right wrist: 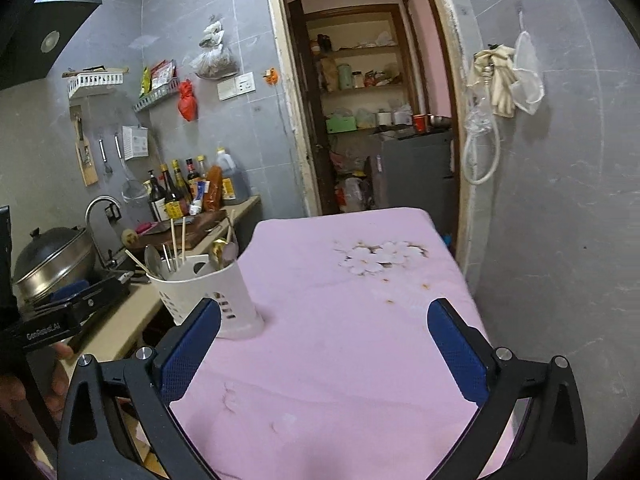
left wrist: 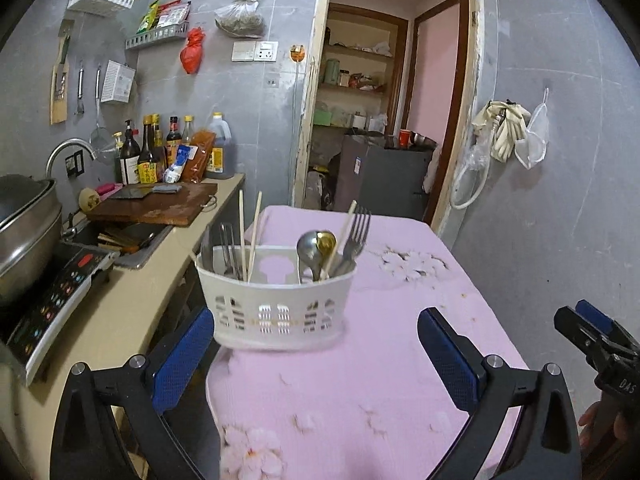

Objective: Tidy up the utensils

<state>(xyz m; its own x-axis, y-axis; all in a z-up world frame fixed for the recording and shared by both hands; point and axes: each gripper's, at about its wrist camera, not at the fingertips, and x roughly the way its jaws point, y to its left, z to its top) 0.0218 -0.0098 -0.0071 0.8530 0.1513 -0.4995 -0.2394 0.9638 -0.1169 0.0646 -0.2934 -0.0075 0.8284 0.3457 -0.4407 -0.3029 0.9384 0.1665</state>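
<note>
A white plastic utensil basket (left wrist: 276, 304) stands on the pink tablecloth (left wrist: 360, 380) near the table's left edge. Its left compartment holds chopsticks (left wrist: 249, 236) and metal utensils; its right compartment holds spoons (left wrist: 314, 246), a fork (left wrist: 356, 232) and a chopstick. My left gripper (left wrist: 316, 352) is open and empty, just short of the basket. The basket also shows in the right wrist view (right wrist: 208, 292), left of my open, empty right gripper (right wrist: 324, 344). The right gripper also shows at the right edge of the left wrist view (left wrist: 592, 332).
A counter (left wrist: 132, 312) runs left of the table with an induction cooker (left wrist: 52, 300), a steel pot (left wrist: 24, 232), a sink (left wrist: 128, 240), a wooden cutting board (left wrist: 156, 204) and bottles (left wrist: 160, 152). An open doorway (left wrist: 384, 120) lies behind the table. A grey wall (left wrist: 560, 200) stands right.
</note>
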